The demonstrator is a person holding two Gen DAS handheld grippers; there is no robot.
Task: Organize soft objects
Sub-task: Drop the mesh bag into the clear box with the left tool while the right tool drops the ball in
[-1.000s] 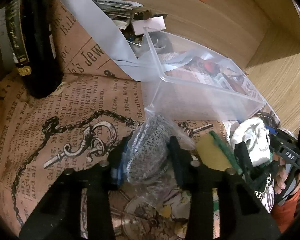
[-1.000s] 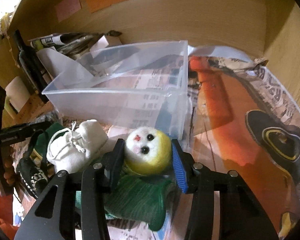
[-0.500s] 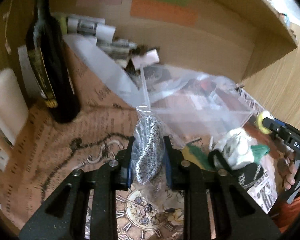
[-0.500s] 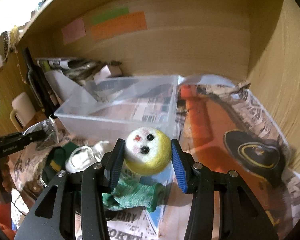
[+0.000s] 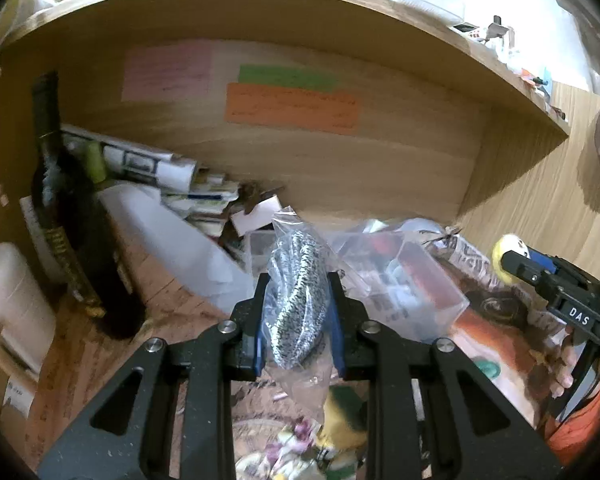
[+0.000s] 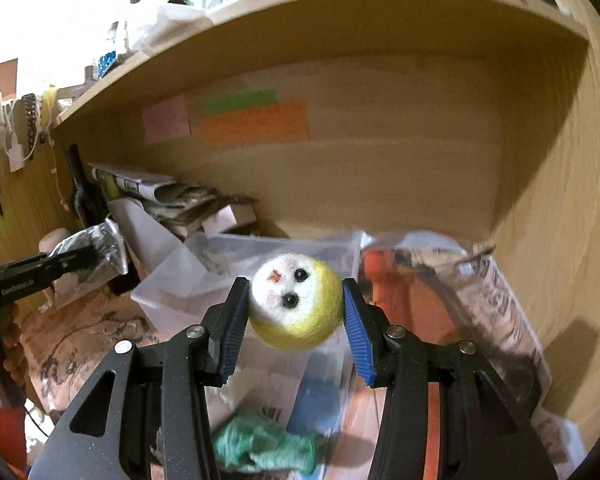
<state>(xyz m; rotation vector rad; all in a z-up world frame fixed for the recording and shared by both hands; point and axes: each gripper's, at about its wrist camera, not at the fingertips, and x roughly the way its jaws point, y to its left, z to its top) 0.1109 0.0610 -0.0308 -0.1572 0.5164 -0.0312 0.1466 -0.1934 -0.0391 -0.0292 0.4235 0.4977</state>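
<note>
My left gripper point(image 5: 298, 312) is shut on a clear plastic bag holding a black-and-white knitted bundle point(image 5: 296, 300), lifted above the desk. My right gripper point(image 6: 294, 308) is shut on a yellow felt ball with a white face point(image 6: 296, 304), also raised. A clear plastic bin point(image 6: 260, 252) sits behind and below both. The right gripper point(image 5: 512, 264) with the ball shows at the right of the left wrist view. The left gripper point(image 6: 88, 258) with its bag shows at the left of the right wrist view. A green knitted piece point(image 6: 268, 448) lies on the desk below.
A dark bottle point(image 5: 72, 232) and a white mug point(image 5: 12, 304) stand at the left. Rolled papers and boxes point(image 5: 172, 184) pile at the back under a wooden shelf with coloured notes point(image 5: 292, 108). Printed paper covers the desk; a wooden side wall point(image 6: 548, 208) closes the right.
Both grippers have risen from the desk with their loads and tilted up toward the shelf. The left jaws closed tighter on the bagged bundle. The white pouch and green piece stayed below.
</note>
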